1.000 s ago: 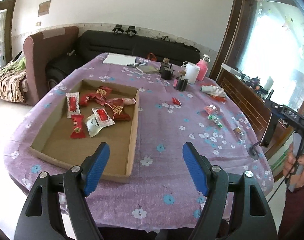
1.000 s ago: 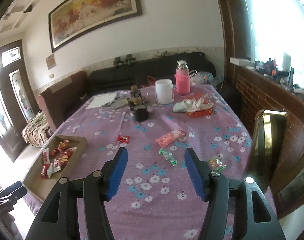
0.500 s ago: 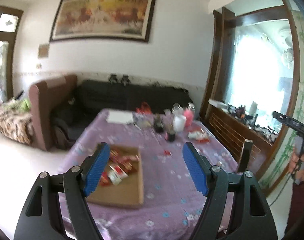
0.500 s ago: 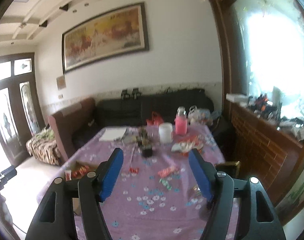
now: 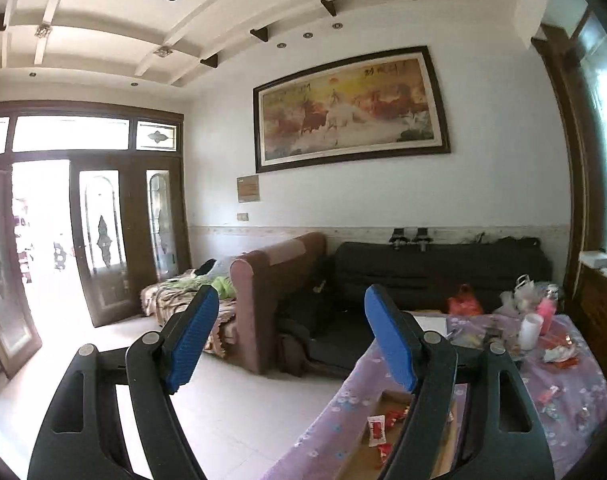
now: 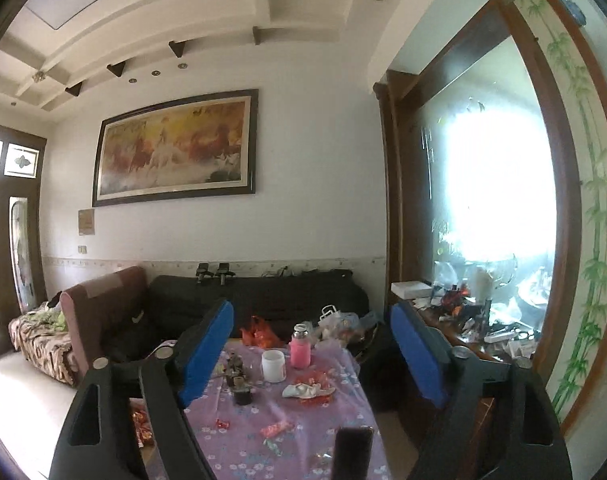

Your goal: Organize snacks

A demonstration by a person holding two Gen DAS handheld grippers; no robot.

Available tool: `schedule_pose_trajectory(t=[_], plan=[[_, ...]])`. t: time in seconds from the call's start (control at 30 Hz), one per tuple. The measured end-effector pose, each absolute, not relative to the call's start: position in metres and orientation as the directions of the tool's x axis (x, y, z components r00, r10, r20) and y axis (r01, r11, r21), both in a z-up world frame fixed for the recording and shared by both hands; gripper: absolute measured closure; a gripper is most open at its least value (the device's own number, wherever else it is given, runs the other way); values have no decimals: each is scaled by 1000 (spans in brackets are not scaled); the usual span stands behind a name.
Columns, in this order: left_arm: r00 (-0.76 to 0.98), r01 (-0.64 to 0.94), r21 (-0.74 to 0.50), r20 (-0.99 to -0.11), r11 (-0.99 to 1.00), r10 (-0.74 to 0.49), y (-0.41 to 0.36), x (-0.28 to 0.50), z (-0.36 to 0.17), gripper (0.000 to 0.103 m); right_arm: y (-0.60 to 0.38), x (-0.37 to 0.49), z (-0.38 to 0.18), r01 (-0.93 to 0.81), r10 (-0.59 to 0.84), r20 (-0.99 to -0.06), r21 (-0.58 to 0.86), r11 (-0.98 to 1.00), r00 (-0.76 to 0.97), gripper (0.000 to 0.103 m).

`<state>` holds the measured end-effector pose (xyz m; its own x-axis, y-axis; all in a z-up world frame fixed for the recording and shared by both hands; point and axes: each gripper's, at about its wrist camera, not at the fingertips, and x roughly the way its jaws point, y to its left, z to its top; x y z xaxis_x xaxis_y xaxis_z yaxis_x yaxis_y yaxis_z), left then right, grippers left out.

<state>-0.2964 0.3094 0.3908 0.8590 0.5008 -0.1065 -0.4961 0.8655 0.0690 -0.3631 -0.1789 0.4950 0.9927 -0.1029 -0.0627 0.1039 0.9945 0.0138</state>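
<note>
White walls carry a wide framed horse painting (image 6: 175, 146) above a black sofa (image 6: 263, 296). Below it, the purple floral tablecloth (image 6: 303, 424) covers the table, with a cardboard tray (image 5: 383, 460) at its left edge holding red snack packets (image 5: 387, 424). More wrapped snacks (image 6: 277, 428) lie loose on the cloth, near a white cup (image 6: 274, 366) and a pink bottle (image 6: 300, 346). Left gripper (image 5: 291, 340) is spread with nothing between its blue pads. Right gripper (image 6: 313, 350) is opening, jaws wide and empty.
</note>
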Motion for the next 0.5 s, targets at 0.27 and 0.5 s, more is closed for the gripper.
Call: schedule_pose_trajectory(t=[0.27, 0.5], plan=[[908, -95, -53, -414, 994, 65, 259, -200, 298, 25, -137, -232, 414, -26, 42, -339, 52, 998, 940, 15], [790, 72, -205, -586, 976, -181, 218, -130, 209, 25, -102, -104, 268, -49, 83, -608, 72, 996, 790, 16]])
